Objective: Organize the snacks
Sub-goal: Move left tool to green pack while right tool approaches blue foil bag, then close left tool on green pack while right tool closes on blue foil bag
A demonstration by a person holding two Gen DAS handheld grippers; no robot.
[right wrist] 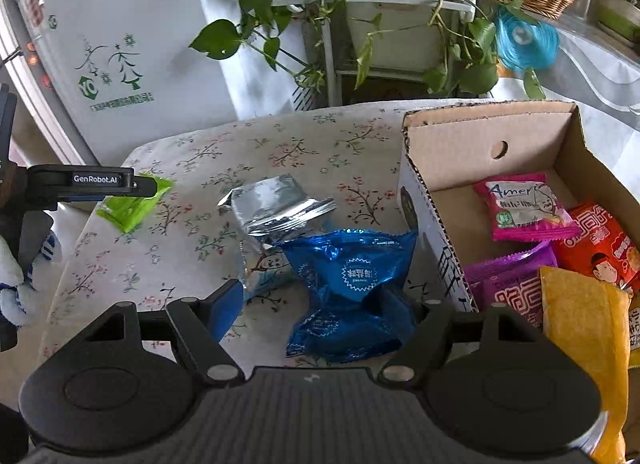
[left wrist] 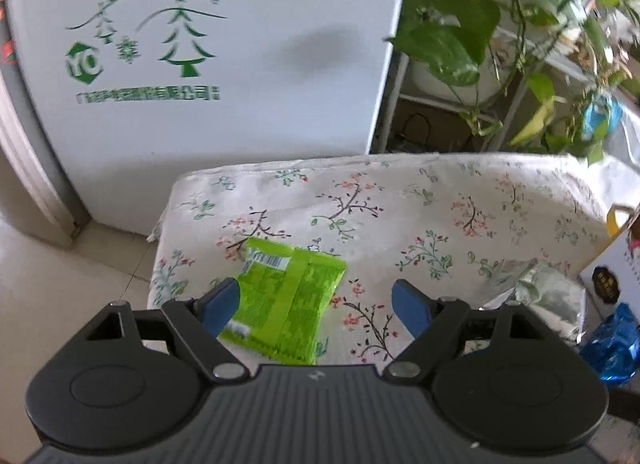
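1. The green snack packet [left wrist: 286, 300] lies flat on the floral tablecloth [left wrist: 420, 199] near the table's left edge, seam side and barcode up. It sits well apart from the cardboard box [right wrist: 460, 131] at the right.
2. The left gripper [left wrist: 316, 304] hangs over it with jaws spread wide. One blue pad overlaps the packet's left edge (touching or just above, I can't tell), the other stands clear on the cloth.
3. The right gripper [right wrist: 320, 304] is poised over the blue foil packet [right wrist: 352, 284], jaws apart and gripping nothing. The far pad is hidden behind the crumpled foil.
4. A silver foil pouch [right wrist: 276, 203] lies just behind the blue one, both beside the box wall.
5. The box already holds pink, purple, red and yellow packs, so I'd judge the sorting well under way — three pieces left on the cloth.
6. Next call — each pair of jaws must centre on its packet and close. Thin wrappers like these may slip or crumple.
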